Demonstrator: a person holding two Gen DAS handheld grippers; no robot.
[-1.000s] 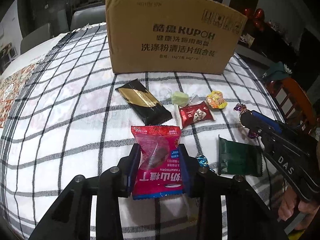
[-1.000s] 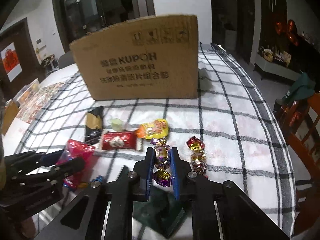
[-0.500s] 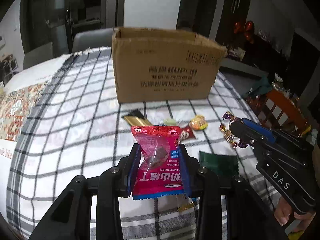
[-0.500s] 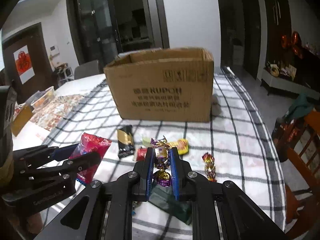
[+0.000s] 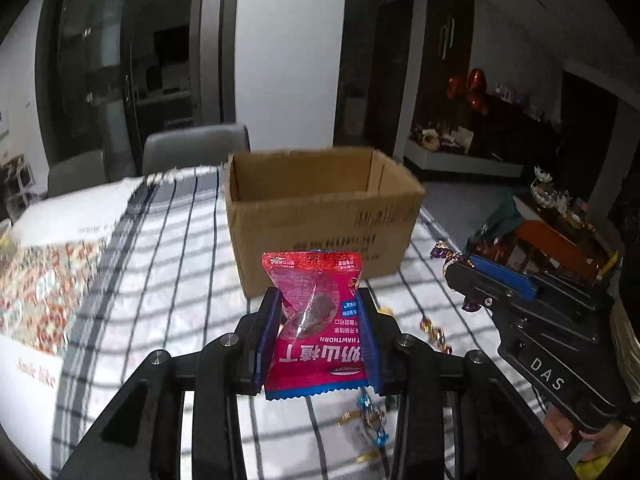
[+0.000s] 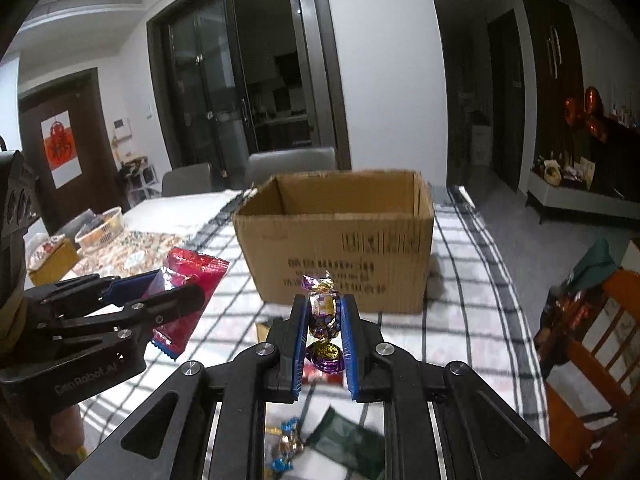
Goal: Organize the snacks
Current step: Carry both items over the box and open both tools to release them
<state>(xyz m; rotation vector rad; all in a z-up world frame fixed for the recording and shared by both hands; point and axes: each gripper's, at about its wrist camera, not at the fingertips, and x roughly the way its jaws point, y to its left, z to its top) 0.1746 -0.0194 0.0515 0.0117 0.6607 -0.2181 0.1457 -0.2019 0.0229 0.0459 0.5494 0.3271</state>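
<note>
**Both grippers loaded, box not yet fed**

Landmark is the cardboard box (image 5: 320,216); all positions are relative to it.

Nearest to you: your left gripper (image 5: 318,320) has its jaws clamped on the red hawthorn packet (image 5: 316,320), held upright, short of the box's near wall and below its rim. Your right gripper (image 6: 323,320) is closed on the purple-gold wrapped candy (image 6: 322,312), also on the near side of the box, roughly centred on its front face. Both loads are off the checked tablecloth (image 5: 172,248), neither over the opening.

Under and just behind the grippers, still on the cloth on the near side of the box: a dark green packet (image 6: 348,440), a small blue-wrapped candy (image 5: 370,408), a gold-wrapped candy (image 5: 434,330), and a red wrapper (image 6: 322,376) showing between the right fingers. Motion blur there, so the count isn't reliable.

The box is open-topped. Only the upper inside walls are visible; the floor is hidden, so I can't tell if anything is in it.

Further back: grey chairs (image 6: 292,166) beyond the box, a wooden chair (image 6: 600,332) off to its right.

Status, as I read it: early. Two items picked, none confirmed placed, at least four left on the cloth. You need both grippers up over the rim before release; the packet is wide and floppy, so it could catch the near wall if you come in low.
</note>
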